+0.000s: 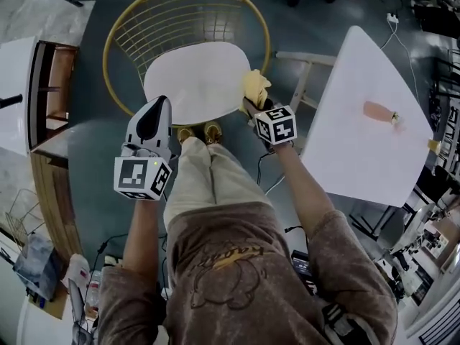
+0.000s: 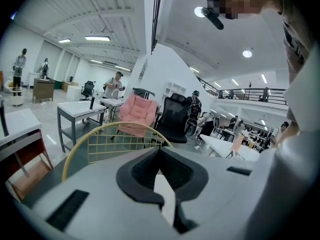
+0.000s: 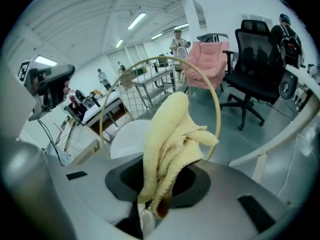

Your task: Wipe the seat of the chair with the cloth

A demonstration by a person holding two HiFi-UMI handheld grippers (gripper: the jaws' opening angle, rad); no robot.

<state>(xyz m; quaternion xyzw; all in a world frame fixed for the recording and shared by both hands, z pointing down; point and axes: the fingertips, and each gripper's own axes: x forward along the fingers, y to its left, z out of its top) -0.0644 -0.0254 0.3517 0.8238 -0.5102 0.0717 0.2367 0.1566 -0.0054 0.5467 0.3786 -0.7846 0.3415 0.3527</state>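
The chair has a white seat (image 1: pixel 194 77) and a yellow wire back (image 1: pixel 183 13), and it stands right in front of the person's knees. My right gripper (image 1: pixel 251 105) is shut on a bunched yellow cloth (image 1: pixel 256 86), held at the seat's right edge. In the right gripper view the cloth (image 3: pixel 170 134) sticks up out of the right gripper (image 3: pixel 159 196), with the seat (image 3: pixel 125 136) behind it. My left gripper (image 1: pixel 158 105) hovers at the seat's near left edge, jaws together and holding nothing. The left gripper (image 2: pixel 159 150) points toward the wire back (image 2: pixel 115 134) in its own view.
A white table (image 1: pixel 359 142) stands to the right with a small pink object (image 1: pixel 379 111) on it. A white frame (image 1: pixel 305 67) sits between table and chair. A wooden shelf unit (image 1: pixel 50 92) is at the left. Cables lie on the floor (image 1: pixel 277 182).
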